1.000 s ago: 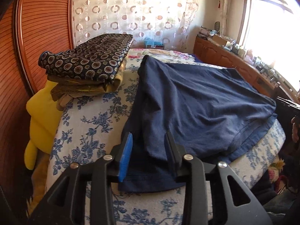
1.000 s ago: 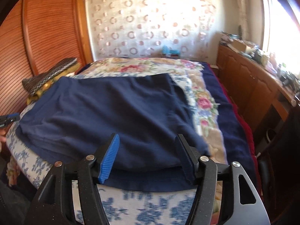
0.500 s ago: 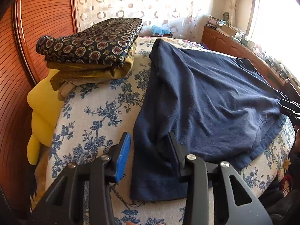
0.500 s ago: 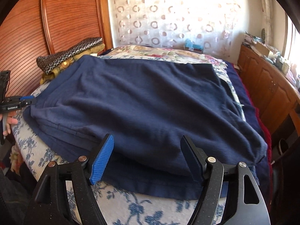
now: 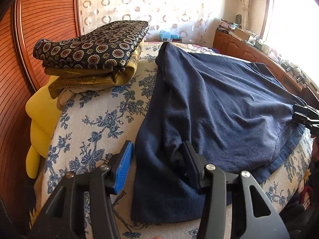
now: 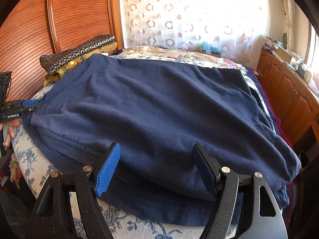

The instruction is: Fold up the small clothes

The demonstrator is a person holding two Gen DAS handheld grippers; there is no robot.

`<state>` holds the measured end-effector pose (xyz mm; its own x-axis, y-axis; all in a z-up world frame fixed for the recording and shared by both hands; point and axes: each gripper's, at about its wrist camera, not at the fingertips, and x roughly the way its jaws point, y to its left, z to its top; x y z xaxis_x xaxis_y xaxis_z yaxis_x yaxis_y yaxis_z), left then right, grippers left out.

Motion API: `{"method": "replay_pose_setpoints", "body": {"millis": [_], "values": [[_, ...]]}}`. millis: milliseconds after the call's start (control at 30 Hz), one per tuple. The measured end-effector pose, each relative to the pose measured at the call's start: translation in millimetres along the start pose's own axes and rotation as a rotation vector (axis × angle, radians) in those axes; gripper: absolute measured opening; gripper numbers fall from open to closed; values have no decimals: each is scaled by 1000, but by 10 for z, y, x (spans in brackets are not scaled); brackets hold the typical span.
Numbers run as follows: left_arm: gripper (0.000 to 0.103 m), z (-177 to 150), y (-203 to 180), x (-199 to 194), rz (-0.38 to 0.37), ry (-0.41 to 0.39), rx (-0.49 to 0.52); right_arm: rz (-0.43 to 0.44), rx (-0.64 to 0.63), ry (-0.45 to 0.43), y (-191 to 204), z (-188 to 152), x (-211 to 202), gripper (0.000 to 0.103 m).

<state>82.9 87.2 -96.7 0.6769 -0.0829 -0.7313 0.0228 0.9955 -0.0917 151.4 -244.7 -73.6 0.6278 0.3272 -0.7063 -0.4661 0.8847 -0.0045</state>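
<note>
Navy garment (image 6: 159, 109) lies spread across the floral bedcover (image 5: 95, 123), its near edge doubled over. Left gripper (image 5: 157, 167): jaws opening, cloth edge between them, pads not pressing. Right gripper (image 6: 157, 171): jaws wide apart over the near fold, nothing gripped. Folded stack (image 5: 93, 49) far left.

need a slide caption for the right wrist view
Right gripper open over the near edge of a navy garment spread on a floral bedspread, folded clothes stacked behind.
</note>
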Motion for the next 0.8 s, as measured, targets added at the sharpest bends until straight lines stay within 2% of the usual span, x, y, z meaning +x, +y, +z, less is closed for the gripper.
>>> {"method": "replay_pose_setpoints", "body": {"millis": [167,300,367,433,500,533,633,700,800], "values": [[50,58,22,29,-31,17,-24,-16,-12,16,30,-19,68,76],[50,110,111,43,-160,31,-101,-12,0,32,13,-9,99,76],[43,109,151,56,-247,30,-143,-12,10,47,-1,-12,123,76],[26,114,135,62,-218,27,-121,-13,16,63,-9,-8,150,76],[16,110,111,59,-202,29,-100,-17,17,79,-16,-4,177,77],[8,107,110,51,-198,27,-101,-20,14,85,-15,-1,186,77],[6,96,86,26,-190,11,-92,-37,-4,94,12,0,205,77],[5,92,30,-44,-175,-22,-72,-43,-7,96,17,-3,212,78],[5,120,-60,-180,-192,-71,-64,-42,4,102,-8,-3,221,80]]}}
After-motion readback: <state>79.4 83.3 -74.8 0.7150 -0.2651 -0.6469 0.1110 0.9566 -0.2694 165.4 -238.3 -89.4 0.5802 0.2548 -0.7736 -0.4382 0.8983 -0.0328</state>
